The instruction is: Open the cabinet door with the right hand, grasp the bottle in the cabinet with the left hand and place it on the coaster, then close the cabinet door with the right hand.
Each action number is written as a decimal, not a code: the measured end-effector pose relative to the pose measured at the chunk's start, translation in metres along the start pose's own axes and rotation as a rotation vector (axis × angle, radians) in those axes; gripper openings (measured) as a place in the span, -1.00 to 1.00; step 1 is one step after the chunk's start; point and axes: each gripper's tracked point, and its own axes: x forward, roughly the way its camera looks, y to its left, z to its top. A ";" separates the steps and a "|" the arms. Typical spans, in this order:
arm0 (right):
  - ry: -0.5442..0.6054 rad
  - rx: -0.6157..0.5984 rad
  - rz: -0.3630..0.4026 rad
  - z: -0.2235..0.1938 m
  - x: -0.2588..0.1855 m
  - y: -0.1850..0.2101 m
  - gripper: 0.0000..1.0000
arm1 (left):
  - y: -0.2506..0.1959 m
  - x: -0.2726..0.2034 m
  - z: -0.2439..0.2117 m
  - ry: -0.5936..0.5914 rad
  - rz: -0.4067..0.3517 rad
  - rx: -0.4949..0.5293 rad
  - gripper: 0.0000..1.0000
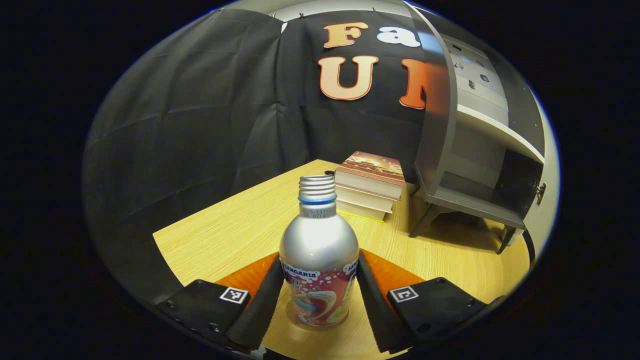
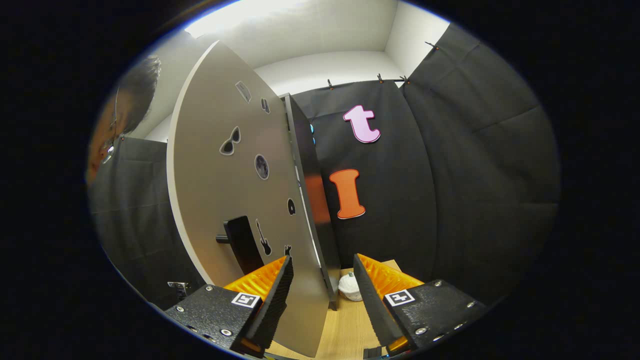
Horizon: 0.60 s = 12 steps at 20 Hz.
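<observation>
and there's the bottle point(image 1: 319, 250) standing between the jaws in the left gripper view, brand name "sangaria" in white capitals on a blue band across its pink, bubbly label. a second bit of the same word curls round the right shoulder of the label, cut off by the curve. up on the silver neck, just under the blue ring, sits a faint printed code in two lines, digits perhaps, too small to make out. the top book point(image 1: 370, 166) of the stack shows a cover, its title unreadable.
</observation>
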 end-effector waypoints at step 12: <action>-0.070 0.023 0.033 0.010 -0.003 -0.003 0.52 | -0.006 -0.028 0.011 0.019 0.007 0.113 0.87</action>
